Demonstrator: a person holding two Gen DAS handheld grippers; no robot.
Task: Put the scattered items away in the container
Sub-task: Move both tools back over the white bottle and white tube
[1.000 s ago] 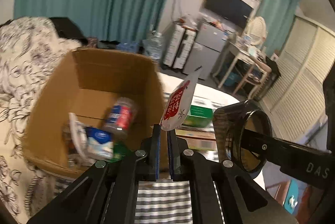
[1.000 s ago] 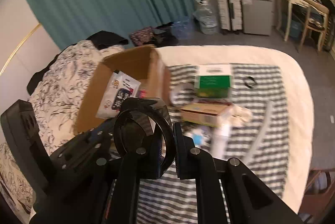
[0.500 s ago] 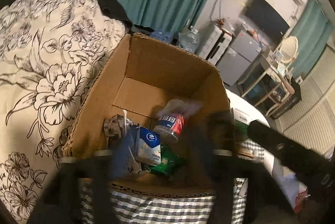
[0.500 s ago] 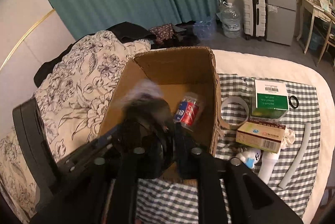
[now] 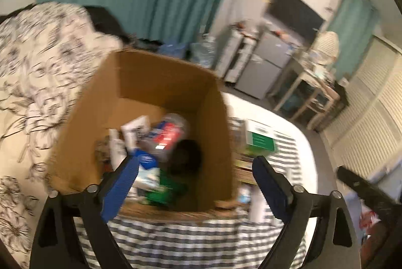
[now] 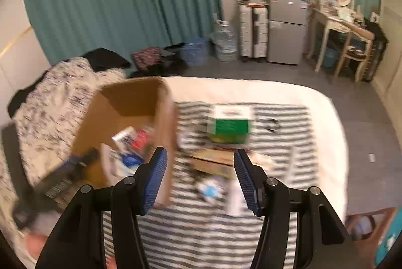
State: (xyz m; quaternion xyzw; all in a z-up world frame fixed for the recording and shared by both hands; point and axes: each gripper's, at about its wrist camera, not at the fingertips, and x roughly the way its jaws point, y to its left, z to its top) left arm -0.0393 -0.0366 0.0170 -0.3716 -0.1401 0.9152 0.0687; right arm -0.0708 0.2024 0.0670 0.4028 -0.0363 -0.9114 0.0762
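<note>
Left wrist view: both of your grippers are empty, between picks.

Your left gripper [image 5: 194, 168] hangs over the cardboard box [image 5: 213, 123] with its fingers wide apart, holding nothing; inside lie a red-labelled jar [image 5: 167, 137], a dark round object [image 5: 187, 155] and blurred packets. Your right gripper [image 6: 199, 174] is spread just as wide, also empty, above the striped cloth [image 6: 201, 231]. Right of the box, a green-and-white carton [image 6: 230, 127], a tan carton [image 6: 213, 163] nearer you, and a white tube [image 6: 295, 161] at the far right lie loose. Judging from this, the next step is another pick: lower 1 gripper squarely over the tan carton, the nearest item.
</note>
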